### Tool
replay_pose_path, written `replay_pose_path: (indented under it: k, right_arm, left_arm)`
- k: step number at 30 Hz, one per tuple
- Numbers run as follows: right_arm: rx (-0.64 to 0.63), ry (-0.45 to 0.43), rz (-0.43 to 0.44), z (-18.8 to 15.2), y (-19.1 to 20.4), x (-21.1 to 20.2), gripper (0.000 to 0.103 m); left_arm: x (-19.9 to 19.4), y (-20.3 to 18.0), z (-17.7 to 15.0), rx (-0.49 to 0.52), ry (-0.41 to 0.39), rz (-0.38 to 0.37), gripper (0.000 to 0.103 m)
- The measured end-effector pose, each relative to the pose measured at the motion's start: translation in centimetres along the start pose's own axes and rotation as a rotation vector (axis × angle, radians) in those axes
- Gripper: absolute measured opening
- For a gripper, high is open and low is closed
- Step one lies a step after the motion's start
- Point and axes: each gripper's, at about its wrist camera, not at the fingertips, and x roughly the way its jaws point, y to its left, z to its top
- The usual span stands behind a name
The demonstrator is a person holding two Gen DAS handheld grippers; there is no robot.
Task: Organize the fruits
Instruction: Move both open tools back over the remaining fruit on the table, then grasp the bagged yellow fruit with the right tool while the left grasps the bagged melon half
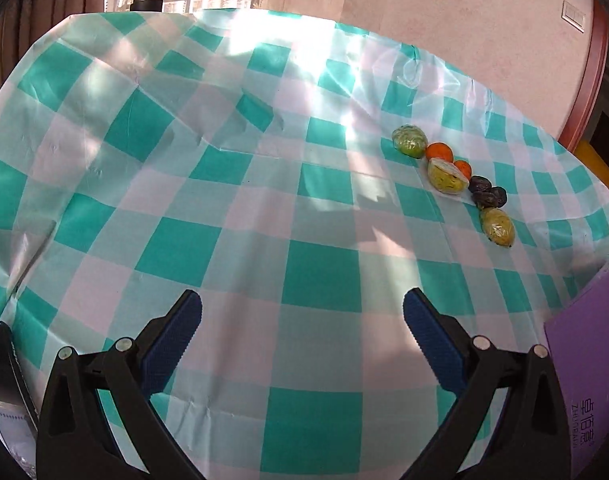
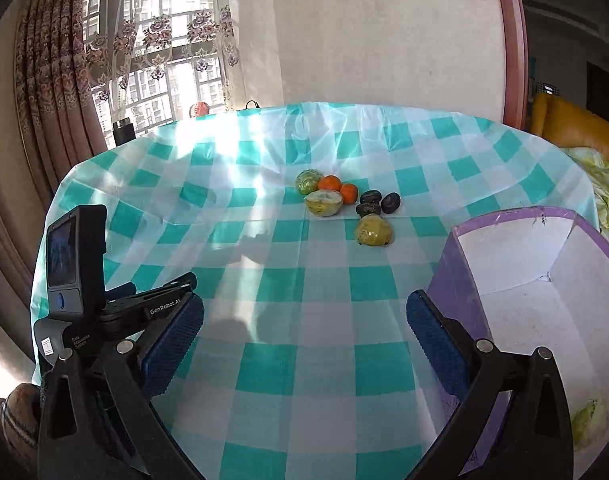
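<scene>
Several fruits lie in a cluster on the green-and-white checked tablecloth (image 2: 312, 284): a green wrapped fruit (image 2: 308, 181), two oranges (image 2: 330, 184), a cut yellow-green fruit (image 2: 323, 203), three dark fruits (image 2: 370, 197) and a yellow wrapped fruit (image 2: 374, 231). The cluster also shows in the left wrist view (image 1: 448, 176) at the far right. A purple box (image 2: 456, 280) with a white inside stands at the right and holds one green fruit (image 2: 588, 424). My left gripper (image 1: 302, 312) is open and empty, near the table's front. My right gripper (image 2: 304, 316) is open and empty, beside the box.
The left gripper's body (image 2: 76, 264) shows at the left of the right wrist view. The purple box's wall (image 1: 584, 344) shows at the right of the left wrist view. A window with curtains (image 2: 152, 52) lies behind the table. A yellow seat (image 2: 576, 128) stands at the far right.
</scene>
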Motion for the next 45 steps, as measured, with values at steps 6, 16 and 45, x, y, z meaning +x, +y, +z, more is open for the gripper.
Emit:
replay_pose_path:
  k: [6, 16, 45]
  right_arm:
    - [0.025, 0.100, -0.150, 0.2, -0.9, 10.0, 0.098]
    - [0.127, 0.170, -0.315, 5.4, -3.7, 21.0, 0.097]
    - [0.429, 0.112, -0.065, 5.7, -9.7, 22.1, 0.057]
  left_arm:
    - [1.0, -0.4, -0.6, 0.027, -0.026, 0.017, 0.101]
    - [1.7, 1.4, -0.7, -0.066, 0.017, -0.081, 0.101]
    - [5.4, -1.2, 1.7, 0.020, 0.137, -0.015, 0.101]
